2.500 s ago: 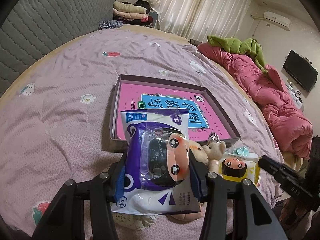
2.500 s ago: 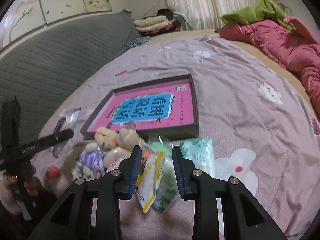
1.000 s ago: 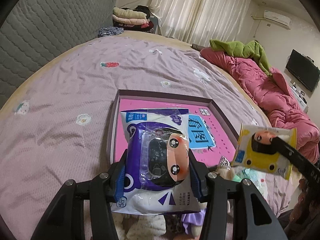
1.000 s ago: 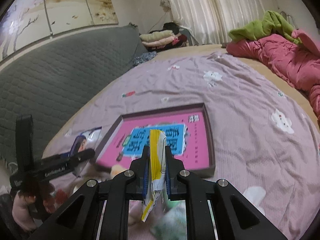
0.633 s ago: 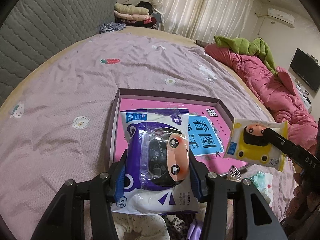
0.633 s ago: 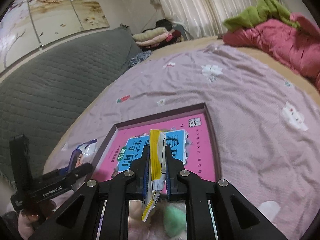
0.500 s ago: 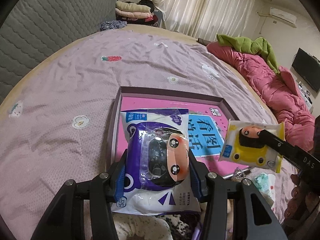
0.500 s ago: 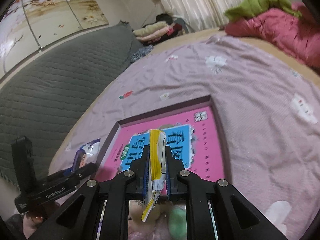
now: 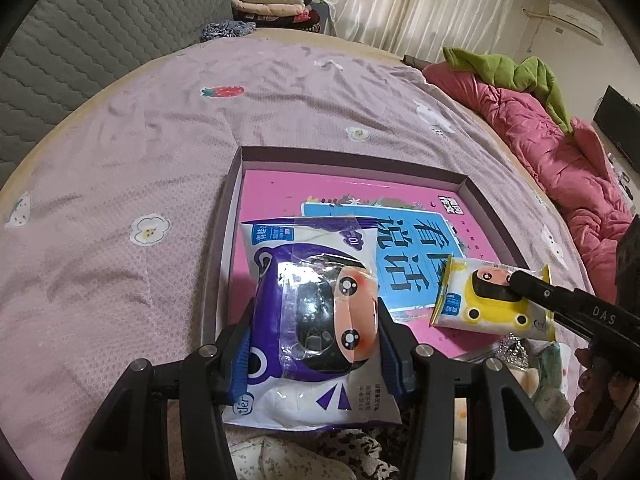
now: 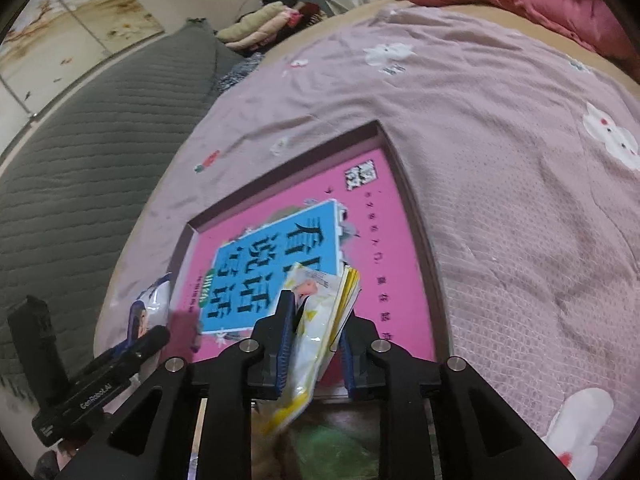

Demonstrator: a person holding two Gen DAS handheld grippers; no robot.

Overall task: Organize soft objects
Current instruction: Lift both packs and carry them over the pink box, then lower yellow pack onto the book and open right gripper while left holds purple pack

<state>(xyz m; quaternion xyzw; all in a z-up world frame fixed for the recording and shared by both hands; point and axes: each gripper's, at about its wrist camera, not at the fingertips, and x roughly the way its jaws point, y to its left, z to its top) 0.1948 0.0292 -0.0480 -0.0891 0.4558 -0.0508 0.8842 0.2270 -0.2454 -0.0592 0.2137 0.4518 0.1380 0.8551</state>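
My left gripper [image 9: 316, 316] is shut on a purple and white tissue pack [image 9: 316, 312] and holds it above the near left part of a shallow purple tray [image 9: 236, 176] with a pink and blue card inside. My right gripper [image 10: 316, 312] has its jaws parted around a yellow tissue pack [image 10: 316, 320], which sits loosely between them over the tray's near right part [image 10: 416, 208]. In the left wrist view the yellow pack [image 9: 492, 300] lies low over the tray's right side, with the right gripper's finger [image 9: 532, 284] on top of it.
The tray lies on a pink bedspread [image 9: 120, 160]. Plush toys and a green pack [image 9: 552, 376] lie at the tray's near edge. A red quilt [image 9: 560, 148] is heaped at the right. A grey quilted headboard [image 10: 80, 140] is at the left.
The right gripper has carried the yellow pack forward and down over the tray, and its jaws have spread apart. The left gripper still holds the purple pack, a little farther over the tray.
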